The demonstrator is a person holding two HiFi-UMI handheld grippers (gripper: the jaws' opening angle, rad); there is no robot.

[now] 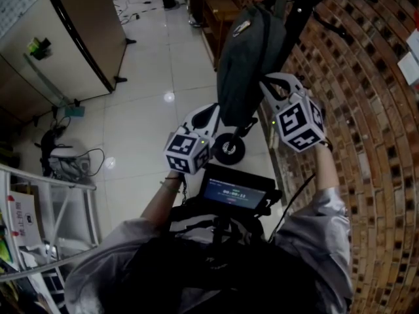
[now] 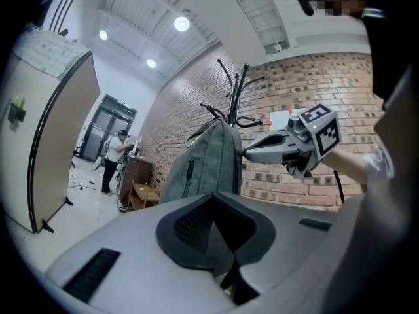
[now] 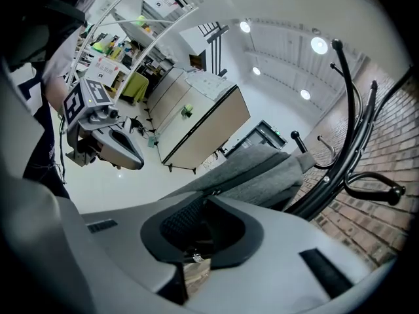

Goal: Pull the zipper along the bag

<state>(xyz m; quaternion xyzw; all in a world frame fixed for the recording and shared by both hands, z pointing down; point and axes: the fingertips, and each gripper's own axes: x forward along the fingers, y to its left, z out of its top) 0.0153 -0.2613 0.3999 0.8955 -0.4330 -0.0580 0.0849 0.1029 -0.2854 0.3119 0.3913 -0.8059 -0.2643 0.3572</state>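
Observation:
A grey backpack point(image 1: 249, 57) hangs from a black coat stand point(image 3: 353, 142) against a brick wall. My left gripper point(image 1: 220, 114) is at the bag's lower edge. In the left gripper view its jaws are shut on a fold of the grey fabric point(image 2: 217, 235), and the bag point(image 2: 203, 165) rises ahead. My right gripper point(image 1: 265, 84) touches the bag's right side, higher up. In the right gripper view a small metal zipper pull point(image 3: 196, 258) is pinched between the nearly closed jaws, with the bag point(image 3: 262, 175) and its zipper line running away from them.
The brick wall point(image 1: 366, 110) is close on the right. A scooter wheel point(image 1: 229, 150) stands on the floor below the bag, and a wooden bench point(image 1: 219, 18) lies beyond it. A tall cabinet point(image 1: 85, 25) stands at the left. A person point(image 2: 114, 159) stands far off.

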